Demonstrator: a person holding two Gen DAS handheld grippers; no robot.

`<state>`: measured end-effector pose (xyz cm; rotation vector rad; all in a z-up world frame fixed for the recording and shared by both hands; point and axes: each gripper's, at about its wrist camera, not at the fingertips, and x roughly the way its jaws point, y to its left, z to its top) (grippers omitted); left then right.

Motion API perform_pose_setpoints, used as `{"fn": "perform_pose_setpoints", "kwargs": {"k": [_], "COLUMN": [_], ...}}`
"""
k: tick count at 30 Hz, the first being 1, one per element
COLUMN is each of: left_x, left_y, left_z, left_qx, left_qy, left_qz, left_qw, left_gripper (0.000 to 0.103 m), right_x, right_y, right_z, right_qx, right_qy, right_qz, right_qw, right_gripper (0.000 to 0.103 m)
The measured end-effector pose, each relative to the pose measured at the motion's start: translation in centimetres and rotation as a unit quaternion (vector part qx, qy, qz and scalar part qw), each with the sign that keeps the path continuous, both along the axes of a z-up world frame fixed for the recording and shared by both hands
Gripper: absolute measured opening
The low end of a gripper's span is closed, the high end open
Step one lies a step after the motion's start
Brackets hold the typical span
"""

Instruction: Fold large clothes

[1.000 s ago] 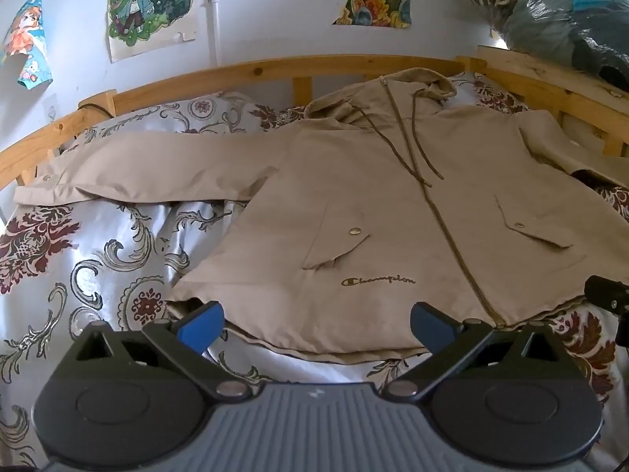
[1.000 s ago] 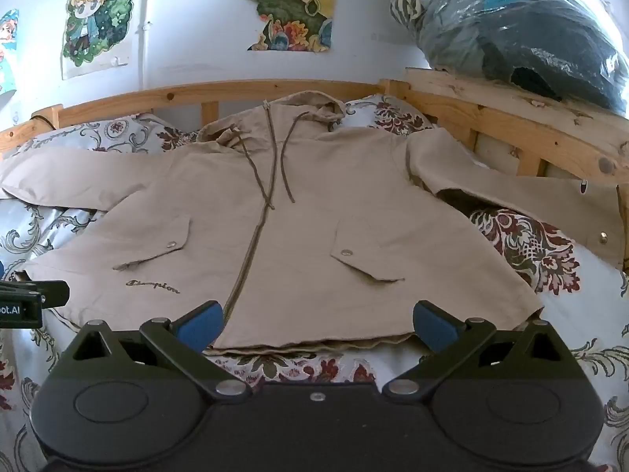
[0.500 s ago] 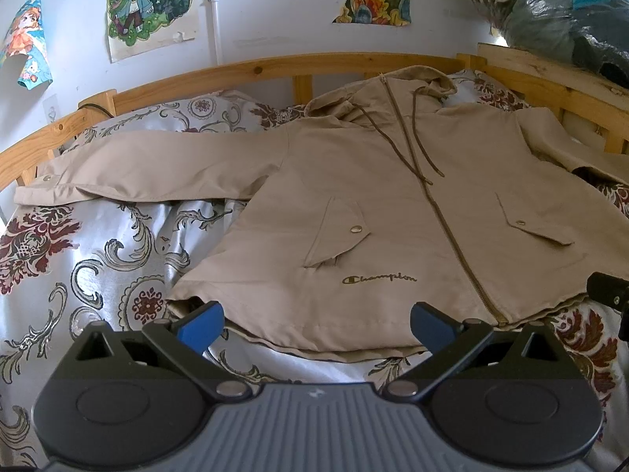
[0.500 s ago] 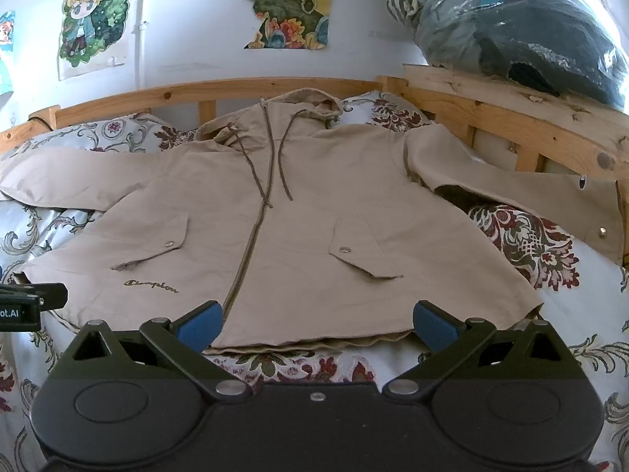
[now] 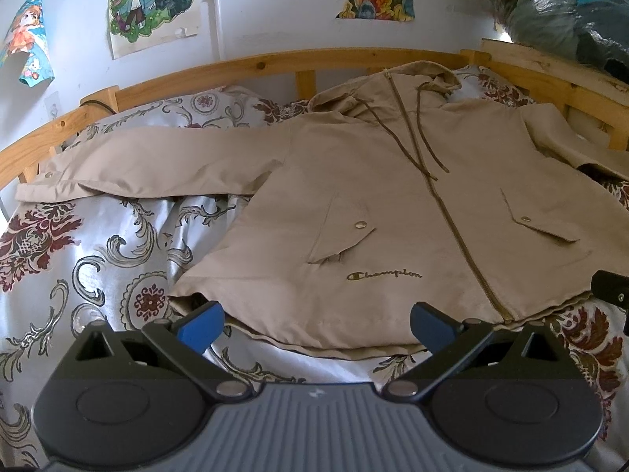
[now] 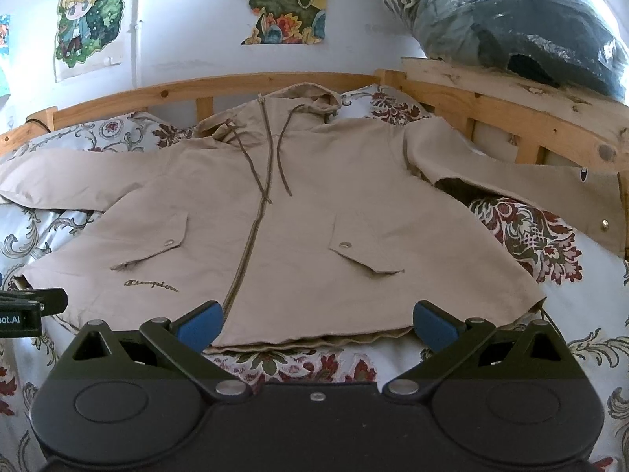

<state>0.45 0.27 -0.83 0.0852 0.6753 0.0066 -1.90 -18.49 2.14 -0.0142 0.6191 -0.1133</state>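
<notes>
The jacket (image 5: 393, 212) lies flat on the bed (image 5: 98, 259) (zipped, sleeves out) just ahead of both grippers, left gripper (image 5: 314, 320) and right gripper (image 6: 314, 320), each wide and empty; every fold remains.

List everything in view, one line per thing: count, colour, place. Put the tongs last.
Jacket: one, beige, hooded, zipped, spread front-up on the bed, both sleeves out sideways.
Bedsheet: one, pale with dark red floral pattern, under the jacket.
Bed frame: one, light wood, rails behind the hood and along the right side.
Posters: at least three, colourful cartoon prints, on the white wall above the bed.
Plastic-wrapped bundle: one, dark blue-grey, on the wooden ledge at upper right.
Left tongs: one, black with blue pads, open, above the jacket's hem, near its left corner.
Right tongs: one, black with blue pads, open, above the hem, right of the zip.
</notes>
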Motion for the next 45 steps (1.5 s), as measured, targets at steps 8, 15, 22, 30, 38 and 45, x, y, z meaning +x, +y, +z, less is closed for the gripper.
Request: {"fn": "perform_pose_setpoints", "kwargs": {"k": [8, 15, 22, 30, 38, 45], "left_x": [0.1, 0.2, 0.2, 0.2, 0.4, 1.4], "left_y": [-0.1, 0.0, -0.1, -0.1, 0.1, 0.5], "left_z": [-0.1, 0.0, -0.1, -0.2, -0.2, -0.3], "left_qx": [0.001, 0.002, 0.003, -0.003, -0.022, -0.046], "left_qy": [0.004, 0.009, 0.008, 0.011, 0.018, 0.025], "left_qz": [0.001, -0.001, -0.001, -0.003, -0.011, -0.004], "left_qw": [1.0, 1.0, 1.0, 0.9999, 0.9995, 0.9986], "left_gripper": [0.102, 0.102, 0.102, 0.102, 0.102, 0.102], "right_x": [0.3, 0.3, 0.3, 0.3, 0.4, 1.6], "right_y": [0.0, -0.1, -0.2, -0.3, 0.0, -1.1], "right_z": [-0.1, -0.2, -0.2, -0.2, -0.2, -0.6], "right_qx": [-0.001, -0.001, 0.002, 0.002, -0.023, -0.028], "right_qy": [0.005, 0.006, 0.006, 0.007, 0.006, 0.04], "right_qz": [-0.002, -0.004, -0.005, -0.006, -0.01, -0.037], "right_qw": [1.0, 1.0, 1.0, 1.0, 1.0, 0.998], "right_gripper": [0.102, 0.102, 0.102, 0.102, 0.102, 0.102]}}
